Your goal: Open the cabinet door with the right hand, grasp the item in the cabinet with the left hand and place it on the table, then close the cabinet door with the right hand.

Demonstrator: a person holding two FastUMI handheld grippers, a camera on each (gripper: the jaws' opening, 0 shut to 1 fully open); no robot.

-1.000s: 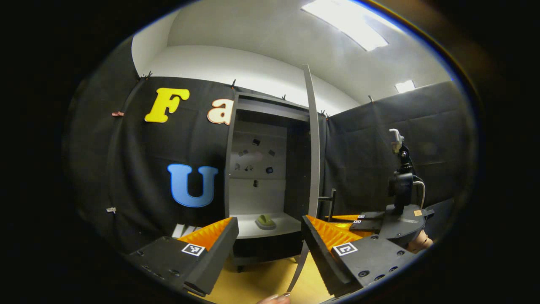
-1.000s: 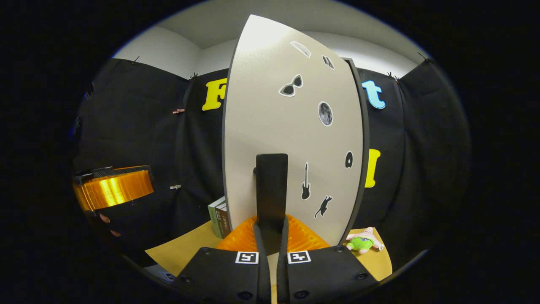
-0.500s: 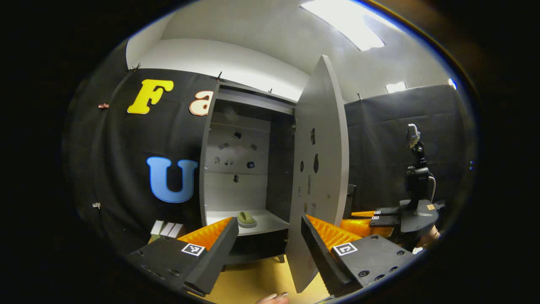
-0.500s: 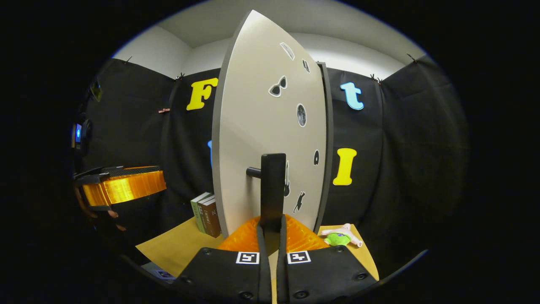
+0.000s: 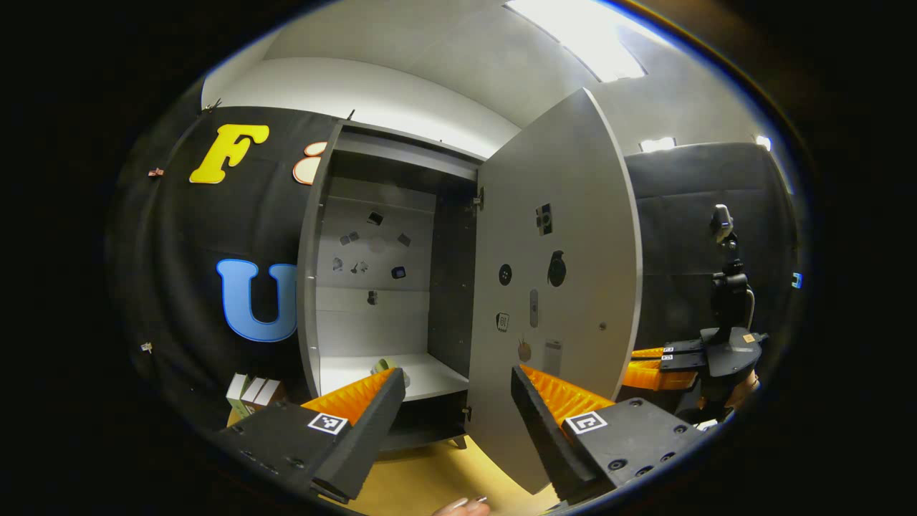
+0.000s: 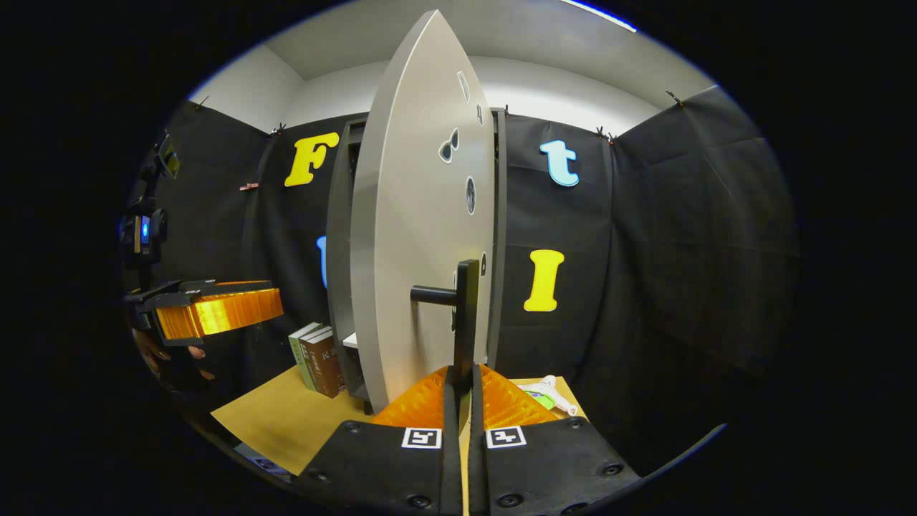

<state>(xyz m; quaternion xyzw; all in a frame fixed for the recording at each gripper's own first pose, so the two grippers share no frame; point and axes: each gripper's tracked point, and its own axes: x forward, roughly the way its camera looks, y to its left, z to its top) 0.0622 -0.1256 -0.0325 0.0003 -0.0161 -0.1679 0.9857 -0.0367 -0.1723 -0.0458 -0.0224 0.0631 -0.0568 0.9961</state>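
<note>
Cabinet door [image 5: 555,287]: swung wide open, its inner face turned toward the left gripper view; its outer face, with stickers, is seen edge-on in the right gripper view [image 6: 415,236].
Handle [image 6: 462,315]: dark upright bar on a short post, clamped between both fingers of the right gripper [image 6: 462,390], whose jaws are drawn narrow around it.
Left gripper [image 5: 455,405]: jaws spread wide, nothing held, aimed at the open cabinet [image 5: 380,287].
Item [image 5: 383,366]: small greenish object on the cabinet's lower shelf [image 5: 430,373], largely hidden behind the left finger tip.
Handling, judged: probably light and low; stiffness and slipperiness cannot be told. Hold is best taken across its sides, fingers kept just above the shelf.
Left gripper view, extra: cabinet interior, shelf, item, and the right gripper with its hand past the door edge [image 5: 663,362].
Right gripper view, extra: grip on the handle, books [image 6: 315,358] beside the cabinet, a soft toy [image 6: 548,393] on the table [image 6: 286,423], and the left gripper from the side [image 6: 215,308].
</note>
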